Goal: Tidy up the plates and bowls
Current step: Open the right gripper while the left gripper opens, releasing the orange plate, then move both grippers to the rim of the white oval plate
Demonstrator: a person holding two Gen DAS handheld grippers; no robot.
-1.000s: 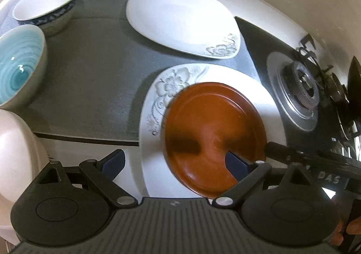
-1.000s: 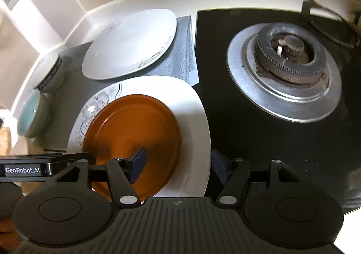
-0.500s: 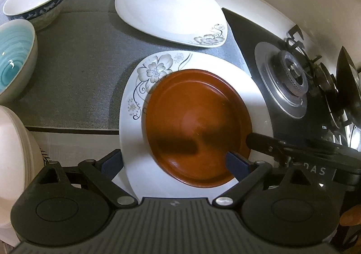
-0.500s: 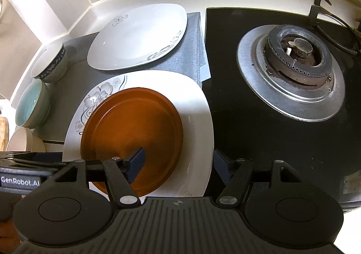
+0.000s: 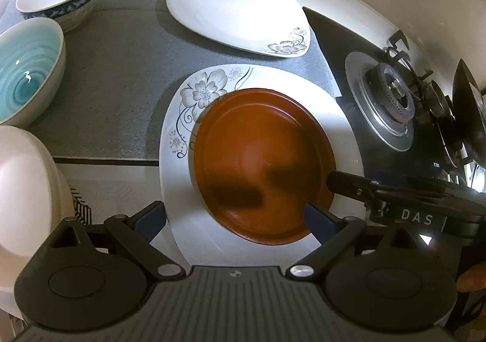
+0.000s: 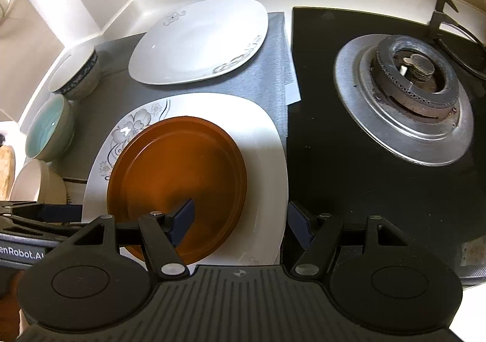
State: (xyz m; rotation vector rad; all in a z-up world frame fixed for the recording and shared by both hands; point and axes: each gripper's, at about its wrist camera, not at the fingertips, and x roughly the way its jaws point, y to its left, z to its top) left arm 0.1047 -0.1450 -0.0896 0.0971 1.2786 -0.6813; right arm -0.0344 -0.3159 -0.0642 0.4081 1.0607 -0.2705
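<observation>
The brown plate (image 5: 264, 165) has a smooth, semi-gloss glaze; the flowered white plate (image 5: 209, 90) beneath it looks like glossy ceramic. Behind that plate, a second white plate (image 5: 237, 11) shines the same way. Both sit on a grey mat (image 5: 115, 74) — matt, woven cloth. Right of the mat, the hob (image 6: 349, 165) is glossy black glass with a dull metal burner ring (image 6: 404, 99). Left of the mat, the turquoise bowl (image 5: 24, 68) gleams inside.

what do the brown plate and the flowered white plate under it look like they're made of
Brown plate: looks like glazed ceramic or possibly melamine; smooth, even color with a soft sheen near the rim, so it's open. Flowered white plate: likely glazed porcelain or ceramic; glossy white surface with a printed grey floral decal.
</observation>
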